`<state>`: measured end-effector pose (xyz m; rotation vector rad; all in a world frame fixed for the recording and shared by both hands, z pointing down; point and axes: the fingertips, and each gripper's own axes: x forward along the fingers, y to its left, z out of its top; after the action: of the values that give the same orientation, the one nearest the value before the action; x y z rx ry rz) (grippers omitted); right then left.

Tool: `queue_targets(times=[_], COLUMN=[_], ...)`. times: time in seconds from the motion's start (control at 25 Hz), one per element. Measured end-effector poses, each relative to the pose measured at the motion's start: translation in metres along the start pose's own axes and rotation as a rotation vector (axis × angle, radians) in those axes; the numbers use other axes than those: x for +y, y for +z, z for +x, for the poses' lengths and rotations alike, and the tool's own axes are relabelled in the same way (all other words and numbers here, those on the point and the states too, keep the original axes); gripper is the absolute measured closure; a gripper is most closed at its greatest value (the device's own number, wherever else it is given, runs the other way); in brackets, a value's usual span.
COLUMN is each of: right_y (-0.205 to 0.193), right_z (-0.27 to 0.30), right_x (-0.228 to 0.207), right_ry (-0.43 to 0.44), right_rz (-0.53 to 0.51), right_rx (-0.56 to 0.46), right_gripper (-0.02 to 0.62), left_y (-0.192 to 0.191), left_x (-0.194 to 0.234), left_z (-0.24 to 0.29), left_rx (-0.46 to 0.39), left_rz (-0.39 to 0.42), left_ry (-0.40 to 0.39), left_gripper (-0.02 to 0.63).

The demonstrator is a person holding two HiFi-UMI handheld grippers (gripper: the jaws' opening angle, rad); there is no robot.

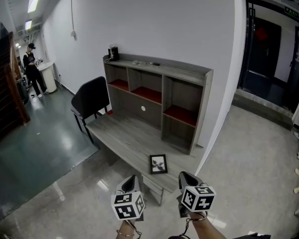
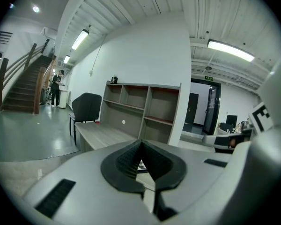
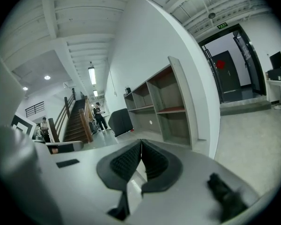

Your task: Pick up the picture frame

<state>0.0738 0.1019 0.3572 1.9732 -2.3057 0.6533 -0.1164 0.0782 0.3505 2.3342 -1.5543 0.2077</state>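
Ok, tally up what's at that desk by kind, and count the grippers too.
Picture frame: 1
Chair: 1
Desk with shelves: 1
Grippers: 2, the left gripper and the right gripper, both shut
Total: 5

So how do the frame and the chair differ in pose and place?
The frame lies flat on the desk, near its close end; the chair stands upright on the floor at the desk's far end. The frame is small, with a pale picture inside; the chair is far bigger and plain. Both are black.
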Motion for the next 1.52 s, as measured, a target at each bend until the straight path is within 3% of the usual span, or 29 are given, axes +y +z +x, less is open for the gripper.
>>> queue_targets(times=[0.36, 0.84, 1.52], right_y=[-0.008, 0.015, 0.096], right_z=[0.013, 0.059, 0.197], right_x=[-0.011, -0.028, -0.05], right_ry=[-0.016, -0.006, 0.06], right_rz=[0.016, 0.023, -0.016], right_rx=[0.025, 0.011, -0.01], right_gripper=[0.564, 0.563, 0.563], left_y=[-0.016, 0.007, 0.073], left_x=[-0.001, -0.002, 0.03], left_z=[0.017, 0.068, 0.194], left_rx=[0.041, 0.03, -0.01], left_rz=[-0.006, 0.008, -0.003], left_ry=[-0.012, -0.016, 0.031], left_gripper=[0.594, 0.594, 0.594])
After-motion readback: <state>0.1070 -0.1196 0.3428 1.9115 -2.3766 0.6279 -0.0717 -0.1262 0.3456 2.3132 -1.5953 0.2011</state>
